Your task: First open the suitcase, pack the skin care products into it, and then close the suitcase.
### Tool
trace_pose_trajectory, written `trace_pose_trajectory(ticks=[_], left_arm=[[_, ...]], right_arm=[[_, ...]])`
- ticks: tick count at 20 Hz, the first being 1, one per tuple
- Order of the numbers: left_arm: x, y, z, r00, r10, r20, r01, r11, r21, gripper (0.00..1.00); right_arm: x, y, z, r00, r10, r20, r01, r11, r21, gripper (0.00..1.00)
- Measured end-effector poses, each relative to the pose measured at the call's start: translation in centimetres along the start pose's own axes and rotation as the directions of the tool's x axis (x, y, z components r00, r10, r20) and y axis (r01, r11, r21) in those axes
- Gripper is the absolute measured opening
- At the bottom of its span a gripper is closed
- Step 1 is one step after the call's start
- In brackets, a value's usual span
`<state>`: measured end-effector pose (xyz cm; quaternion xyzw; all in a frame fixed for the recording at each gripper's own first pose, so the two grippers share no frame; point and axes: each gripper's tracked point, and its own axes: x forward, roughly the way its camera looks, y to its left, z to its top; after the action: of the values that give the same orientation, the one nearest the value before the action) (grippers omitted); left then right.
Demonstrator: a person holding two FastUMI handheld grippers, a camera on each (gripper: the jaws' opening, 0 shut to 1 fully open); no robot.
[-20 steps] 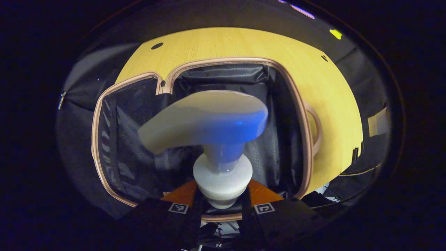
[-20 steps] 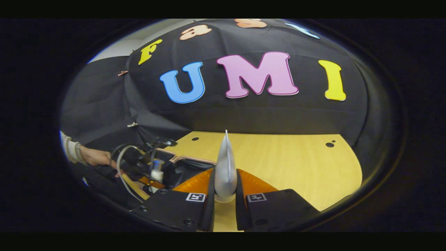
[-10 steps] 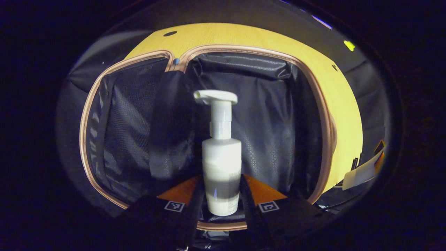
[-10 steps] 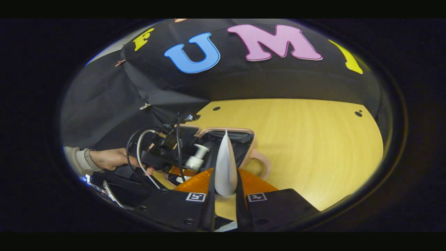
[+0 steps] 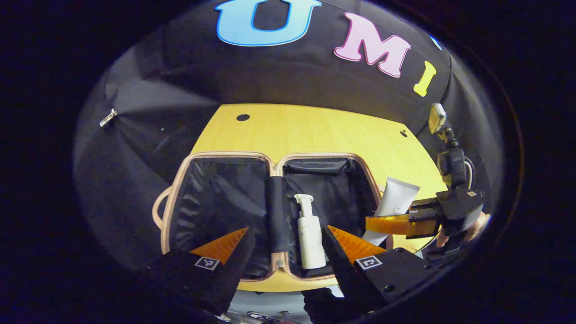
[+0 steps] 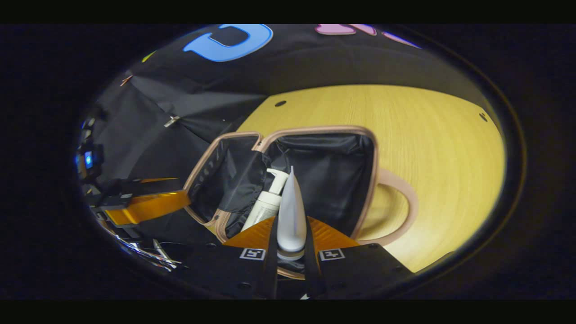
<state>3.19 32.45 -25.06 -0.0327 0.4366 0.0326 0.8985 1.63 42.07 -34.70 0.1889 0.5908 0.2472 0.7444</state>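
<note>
Tabletop (image 5: 315,130) of pale yellow wood, with a few small dark holes, carries the open suitcase (image 5: 270,162), and black cloth (image 5: 148,126) walls in the booth behind and to the sides. The suitcase lies flat with both halves spread, its rim a tan colour and its lining dark, a divider strip running between the two halves; a curved handle (image 6: 400,202) sticks out from one side onto the wood. In the left gripper view, the left gripper (image 5: 283,245) has its jaws spread wide and empty, and the white pump bottle (image 5: 310,238) lies in the suitcase half just ahead of them, between the two fingers in the picture but touching neither, its pump head pointing away. Off beyond that gripper's far finger, the right gripper (image 5: 382,223) hangs over the suitcase edge with a hand (image 5: 468,231) behind it, clamped on a white tube (image 5: 390,202). In the right gripper view the tube (image 6: 291,216) stands edge-on, pinched between both fingers, and the pump bottle (image 6: 265,208) lies in the lining just beside and beyond it.
</note>
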Motion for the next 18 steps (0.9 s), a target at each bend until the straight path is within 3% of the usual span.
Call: trace_pose_trajectory(ticks=[3,5,6,7,8,10,12,13,14,15,18], left_arm=[[-2.4,8.0,-1.9,0.994,0.109,0.015,-0.107,0.990,-0.093,0.95],[-3.5,11.0,-3.6,0.991,0.130,-0.005,-0.129,0.969,-0.209,0.95],[-4.0,11.9,-4.0,0.992,0.130,0.001,-0.125,0.957,-0.262,0.96],[-5.1,14.8,-5.4,0.988,0.155,-0.007,-0.149,0.936,-0.319,0.95],[-5.1,16.6,-6.1,0.984,0.178,-0.018,-0.174,0.929,-0.328,0.95],[-4.6,18.7,-6.3,0.979,0.200,-0.028,-0.197,0.919,-0.341,0.96],[-2.9,20.5,-6.1,0.977,0.210,-0.041,-0.210,0.905,-0.370,0.95],[-1.5,22.4,-5.1,0.977,0.210,-0.041,-0.209,0.896,-0.393,0.95],[-0.4,23.9,-4.4,0.976,0.213,-0.045,-0.213,0.890,-0.404,0.95],[0.7,25.3,-3.8,0.974,0.222,-0.054,-0.224,0.883,-0.411,0.95],[3.8,28.4,-2.1,0.974,0.212,-0.084,-0.227,0.872,-0.434,0.95]], right_arm=[[3.3,-1.1,-2.0,0.986,-0.079,-0.150,0.085,0.996,0.036,0.28],[4.9,-1.3,-2.5,0.977,-0.100,-0.187,0.119,0.988,0.094,0.28],[5.4,-2.0,-2.4,0.972,-0.126,-0.199,0.152,0.981,0.119,0.22],[5.7,-3.3,-2.4,0.961,-0.191,-0.201,0.226,0.959,0.170,0.22],[5.6,-3.8,-2.1,0.959,-0.208,-0.194,0.243,0.953,0.179,0.24],[5.2,-2.1,-1.9,0.964,-0.193,-0.181,0.222,0.962,0.159,0.39],[4.0,-0.7,-0.9,0.971,-0.203,-0.128,0.219,0.966,0.136,0.72],[2.3,0.7,-0.2,0.983,-0.175,-0.049,0.179,0.979,0.101,0.89],[0.8,1.5,0.5,0.990,-0.142,0.006,0.141,0.987,0.080,0.89],[-0.8,2.2,1.4,0.990,-0.127,0.068,0.124,0.991,0.045,0.98],[-4.9,1.7,3.4,0.973,-0.123,0.194,0.130,0.991,-0.026,0.97]])
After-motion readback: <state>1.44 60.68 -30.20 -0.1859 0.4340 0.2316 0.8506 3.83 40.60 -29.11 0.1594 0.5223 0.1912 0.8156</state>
